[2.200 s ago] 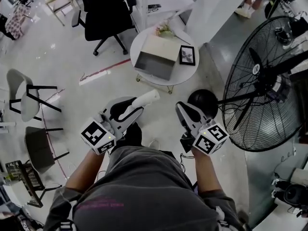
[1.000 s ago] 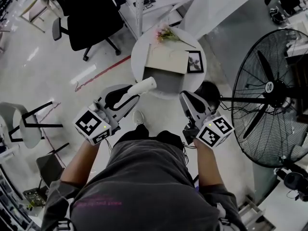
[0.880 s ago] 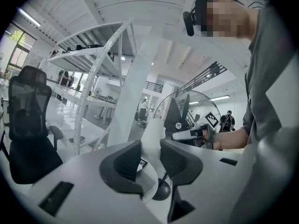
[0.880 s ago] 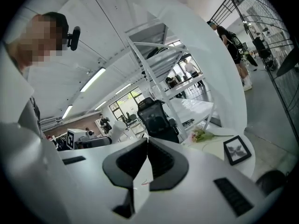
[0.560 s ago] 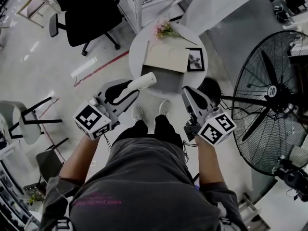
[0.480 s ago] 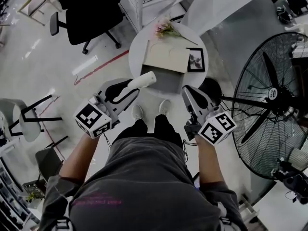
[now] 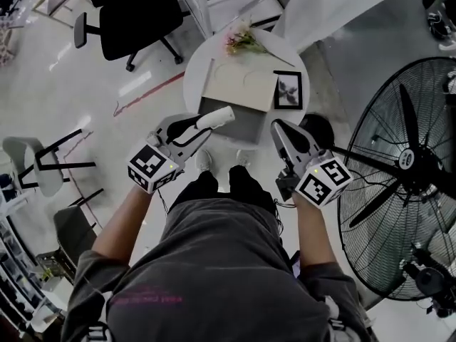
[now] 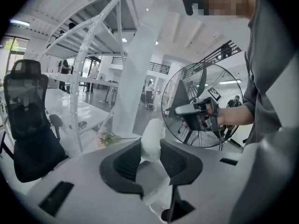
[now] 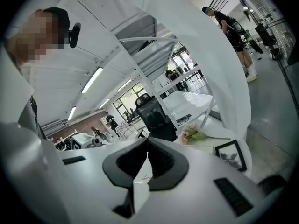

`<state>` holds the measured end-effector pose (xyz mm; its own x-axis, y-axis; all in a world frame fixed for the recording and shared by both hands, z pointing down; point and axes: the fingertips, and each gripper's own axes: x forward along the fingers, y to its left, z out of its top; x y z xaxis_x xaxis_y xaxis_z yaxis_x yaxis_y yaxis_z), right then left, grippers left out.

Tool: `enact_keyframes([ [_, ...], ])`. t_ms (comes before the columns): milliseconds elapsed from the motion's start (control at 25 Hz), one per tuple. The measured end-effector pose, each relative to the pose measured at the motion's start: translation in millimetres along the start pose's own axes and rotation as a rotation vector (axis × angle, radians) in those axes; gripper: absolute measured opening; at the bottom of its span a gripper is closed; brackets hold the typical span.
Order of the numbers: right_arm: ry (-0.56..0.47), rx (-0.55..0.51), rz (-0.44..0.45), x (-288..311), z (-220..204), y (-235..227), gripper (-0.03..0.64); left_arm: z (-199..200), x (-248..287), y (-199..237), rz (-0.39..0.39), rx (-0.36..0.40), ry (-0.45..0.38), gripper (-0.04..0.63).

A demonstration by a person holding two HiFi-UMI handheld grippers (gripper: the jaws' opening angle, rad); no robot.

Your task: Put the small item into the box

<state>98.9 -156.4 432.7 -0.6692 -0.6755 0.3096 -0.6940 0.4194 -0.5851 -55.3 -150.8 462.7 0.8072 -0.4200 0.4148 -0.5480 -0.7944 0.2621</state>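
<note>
Now that the left tool, clamped on the small item, has come to the box's near edge, release should follow; right tool closed beside it.

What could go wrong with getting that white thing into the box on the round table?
The small white item sticks far out past the left gripper's fingers, so it might tilt or slip. The box sits at the round table's near edge; a miss could drop the item on the floor. The picture frame beside it could get knocked.
</note>
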Motion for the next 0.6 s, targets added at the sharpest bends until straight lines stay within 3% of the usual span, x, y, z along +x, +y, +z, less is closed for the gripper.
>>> enact_keyframes([
  [240, 0.028, 0.036, -0.017, -2, -6, -40, 0.023, -39, 50, 2, -0.038, 0.042, 0.115, 0.135],
  [600, 0.067, 0.087, -0.053, -5, -25, -84, 0.023, -91, 107, 8, -0.111, 0.042, 0.264, 0.135],
])
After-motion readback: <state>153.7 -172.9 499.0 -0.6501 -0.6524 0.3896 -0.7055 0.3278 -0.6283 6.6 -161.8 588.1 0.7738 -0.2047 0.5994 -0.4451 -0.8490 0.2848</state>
